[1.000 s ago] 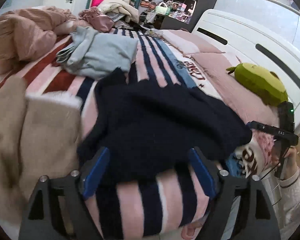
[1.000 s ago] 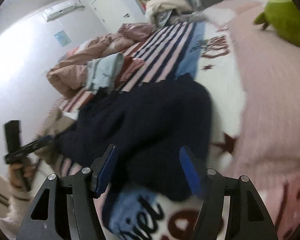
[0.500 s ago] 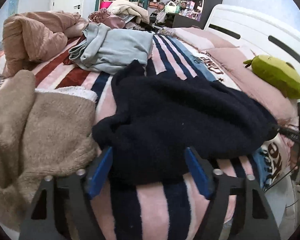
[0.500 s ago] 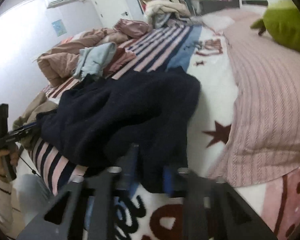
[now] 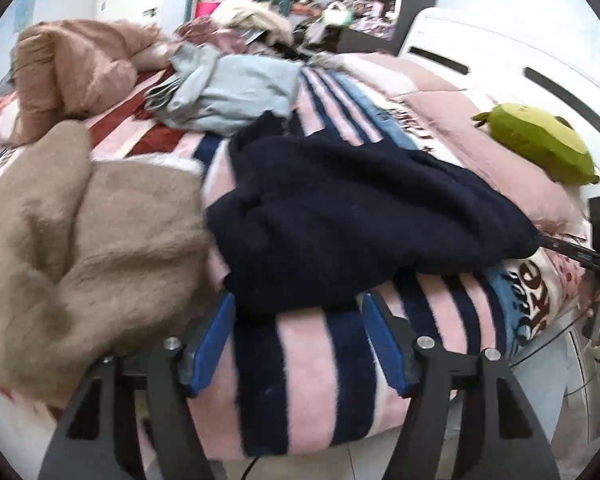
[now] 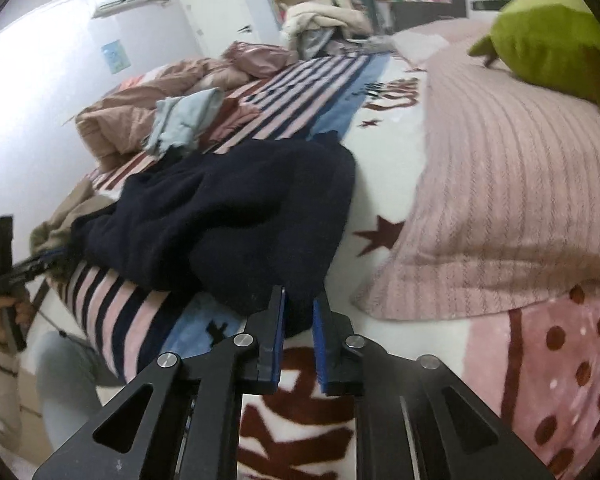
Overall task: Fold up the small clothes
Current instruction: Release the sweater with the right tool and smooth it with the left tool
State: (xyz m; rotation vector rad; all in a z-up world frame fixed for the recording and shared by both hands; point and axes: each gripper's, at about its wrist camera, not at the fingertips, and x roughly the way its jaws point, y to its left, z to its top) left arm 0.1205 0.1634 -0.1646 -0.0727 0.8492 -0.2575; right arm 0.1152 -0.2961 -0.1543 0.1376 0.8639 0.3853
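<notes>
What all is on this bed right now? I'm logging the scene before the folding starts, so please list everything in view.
navy sweater: one, dark navy, bed's near edge, crumpled
tan sweater: one, beige, left of the navy sweater
light blue garment: one, pale blue-grey, behind the navy sweater
brown quilt: one, pinkish brown, bunched far left
striped blanket: one, pink and navy stripes, covering the bed
pink pillow: one, right side
green plush toy: one, on the pink bedding
left gripper: open, at the sweater's hem
right gripper: shut on the sweater's corner
</notes>
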